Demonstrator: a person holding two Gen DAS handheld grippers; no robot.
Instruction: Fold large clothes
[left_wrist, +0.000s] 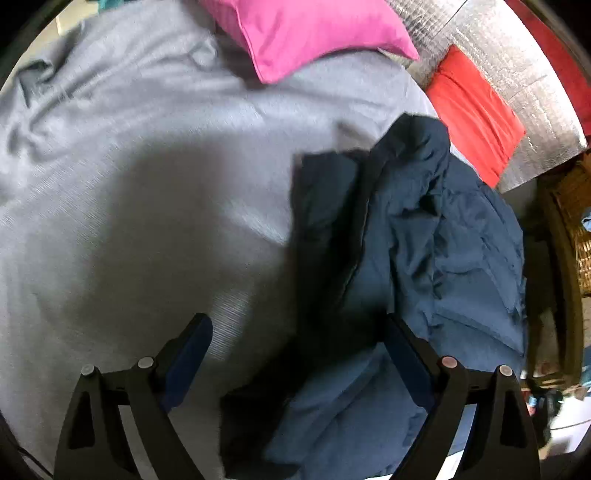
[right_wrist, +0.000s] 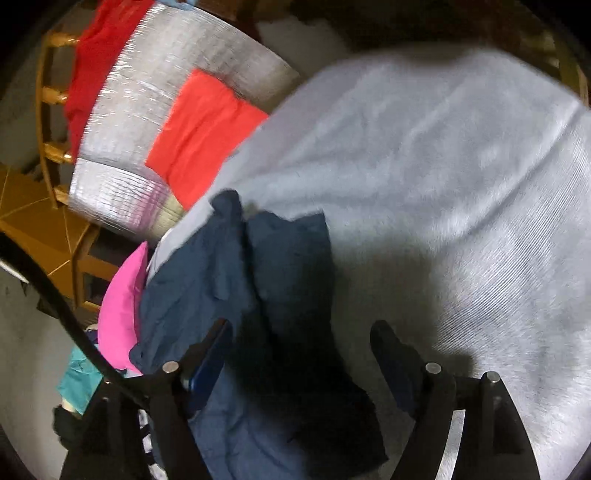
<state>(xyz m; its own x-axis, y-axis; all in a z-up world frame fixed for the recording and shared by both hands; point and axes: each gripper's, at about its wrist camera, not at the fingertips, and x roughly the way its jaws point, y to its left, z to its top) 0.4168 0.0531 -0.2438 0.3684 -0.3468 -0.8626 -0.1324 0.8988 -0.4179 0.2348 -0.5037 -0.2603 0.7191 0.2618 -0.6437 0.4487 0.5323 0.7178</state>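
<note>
A large navy blue garment (left_wrist: 443, 229) lies crumpled and partly doubled over on a grey bedsheet (left_wrist: 129, 147). In the left wrist view it fills the right half. My left gripper (left_wrist: 295, 325) hovers over its near end, open, with the cloth below the gap and its right finger over the fabric. In the right wrist view the same garment (right_wrist: 229, 280) sits at the lower left on the sheet (right_wrist: 443, 166). My right gripper (right_wrist: 301, 326) is open above it, with dark folds under the gap and neither pad pressing on cloth.
A pink pillow (left_wrist: 303, 33) (right_wrist: 123, 314) lies beside the garment. A red cloth (left_wrist: 476, 114) (right_wrist: 207, 133) rests on a silver foil mat (left_wrist: 517, 74) (right_wrist: 147, 110) at the bed's edge. A wooden bed frame (right_wrist: 51, 99) and a teal cloth (right_wrist: 79, 373) border the bed.
</note>
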